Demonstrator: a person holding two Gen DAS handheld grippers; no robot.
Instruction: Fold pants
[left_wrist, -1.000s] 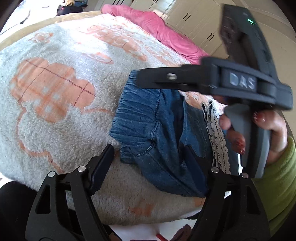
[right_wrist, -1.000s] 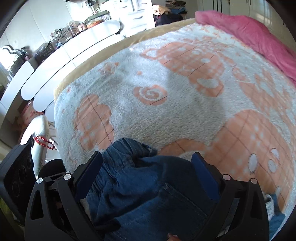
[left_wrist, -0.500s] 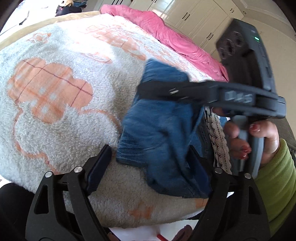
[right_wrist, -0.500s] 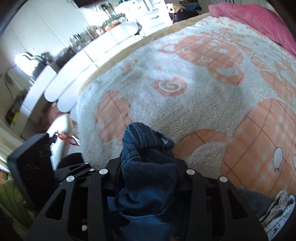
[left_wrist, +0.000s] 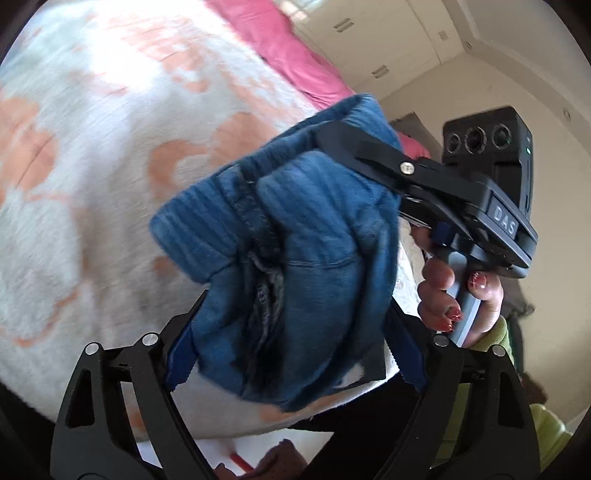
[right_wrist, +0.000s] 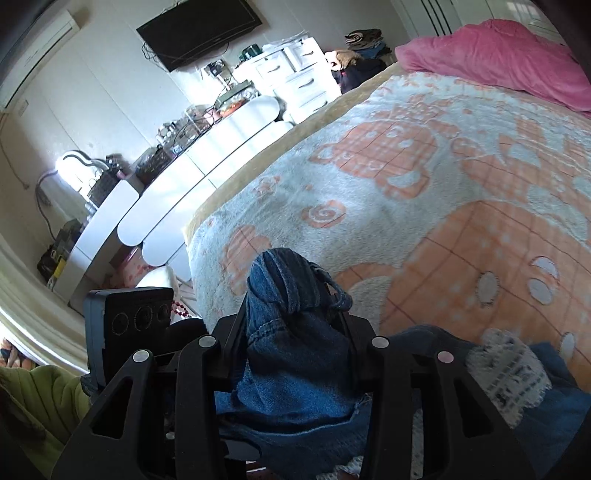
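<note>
While right gripper (right_wrist: 295, 325) clamps bunched waistband of denim pants (left_wrist: 295, 258), lifted off fleece blanket (left_wrist: 92, 166), left gripper (left_wrist: 291, 354) jaws stand wide, fabric between them; pad contact unclear.

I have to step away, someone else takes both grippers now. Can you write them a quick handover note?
Right gripper: shut on a bunched part of the jeans, lifted off the blanket; its jaws have just been closing on the denim.
Left gripper: wide, jaws on either side of the jeans' lower part; a grip cannot be told; its jaws have just been opening.
Jeans: crumpled, near the bed's edge, partly in the air. A white lace piece lies beside them.
Done: pickup only.
Left: spread flat, fold.
</note>
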